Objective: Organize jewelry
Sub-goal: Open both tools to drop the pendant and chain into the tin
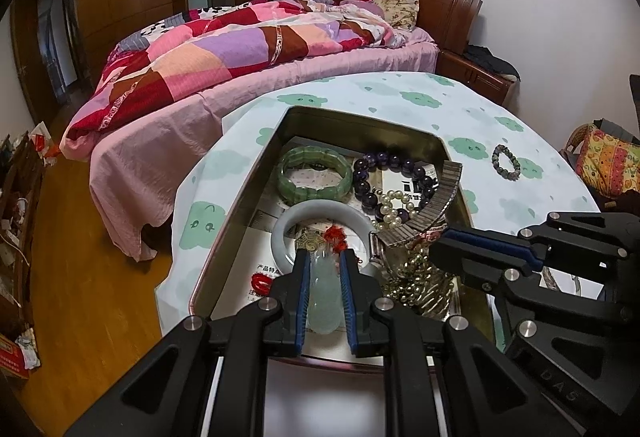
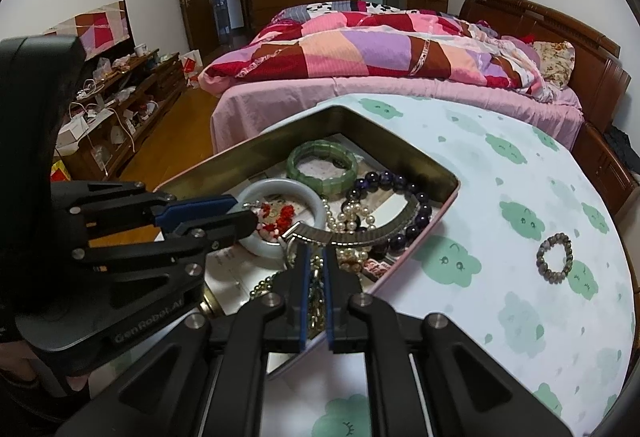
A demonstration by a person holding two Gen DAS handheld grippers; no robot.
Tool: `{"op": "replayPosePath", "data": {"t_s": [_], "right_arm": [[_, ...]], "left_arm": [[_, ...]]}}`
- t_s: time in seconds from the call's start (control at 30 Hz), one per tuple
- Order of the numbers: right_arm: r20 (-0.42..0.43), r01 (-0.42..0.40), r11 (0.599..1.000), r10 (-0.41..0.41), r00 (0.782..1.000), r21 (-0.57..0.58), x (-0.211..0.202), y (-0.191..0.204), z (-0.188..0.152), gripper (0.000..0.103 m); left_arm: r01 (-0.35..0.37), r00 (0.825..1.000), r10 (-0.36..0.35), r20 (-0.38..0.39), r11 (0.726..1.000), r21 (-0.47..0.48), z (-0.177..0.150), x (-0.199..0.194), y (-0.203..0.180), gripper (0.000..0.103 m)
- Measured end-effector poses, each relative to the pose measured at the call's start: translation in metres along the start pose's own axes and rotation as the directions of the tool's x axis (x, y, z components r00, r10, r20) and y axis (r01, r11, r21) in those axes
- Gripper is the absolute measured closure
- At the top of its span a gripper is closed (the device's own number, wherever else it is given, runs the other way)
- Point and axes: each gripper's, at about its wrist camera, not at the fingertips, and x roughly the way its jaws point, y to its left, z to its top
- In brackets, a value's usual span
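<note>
The pale green jade gourd pendant (image 1: 323, 293) with red tassel knot sits pinched between the pads of the left tool (image 1: 324, 257), hanging above the open gold metal tin (image 1: 240, 197) on the tabletop (image 2: 520, 197). Its smooth stone could slip from that narrow grip, or its cord snag the white bangle (image 1: 280, 233) beneath. The right tool (image 2: 316, 257), jaws almost shut, seems to nip the gold bead chain (image 2: 262, 283), which might drag neighbouring pearls along.

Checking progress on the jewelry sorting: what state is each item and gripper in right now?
Left gripper: shut on pale jade pendant.
Right gripper: shut on gold chain.
Metal tin: open, holding bracelets.
Small bead bracelet: outside tin, flat on tablecloth.
</note>
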Motion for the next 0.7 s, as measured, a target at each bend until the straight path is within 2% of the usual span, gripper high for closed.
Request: {"op": "replayPosePath", "data": {"t_s": [0.03, 0.13, 0.17, 0.23, 0.7], "right_arm": [[0.000, 0.000, 1.000, 0.000, 1.000, 0.001, 0.000, 0.000, 0.000, 0.089], [0.010, -0.008, 1.000, 0.008, 1.000, 0.012, -0.002, -0.002, 0.000, 0.066], [0.014, -0.001, 1.000, 0.001, 1.000, 0.014, -0.004, -0.003, -0.001, 0.066], [0.016, -0.003, 1.000, 0.003, 1.000, 0.022, -0.005, -0.006, -0.001, 0.065], [0.035, 0.019, 0.999, -0.021, 0.999, 0.040, -0.013, -0.015, -0.005, 0.046]], "left_arm": [[-0.004, 1.000, 0.004, 0.003, 1.000, 0.002, 0.001, -0.001, 0.000, 0.087], [-0.017, 1.000, 0.017, 0.022, 1.000, 0.001, 0.002, -0.006, -0.001, 0.067], [-0.020, 0.999, 0.020, 0.026, 1.000, -0.002, 0.002, -0.007, 0.000, 0.060], [-0.022, 0.999, 0.022, 0.034, 1.000, -0.009, 0.003, -0.009, 0.002, 0.053], [-0.051, 0.998, 0.052, 0.042, 0.998, -0.021, 0.005, -0.013, 0.001, 0.043]]}}
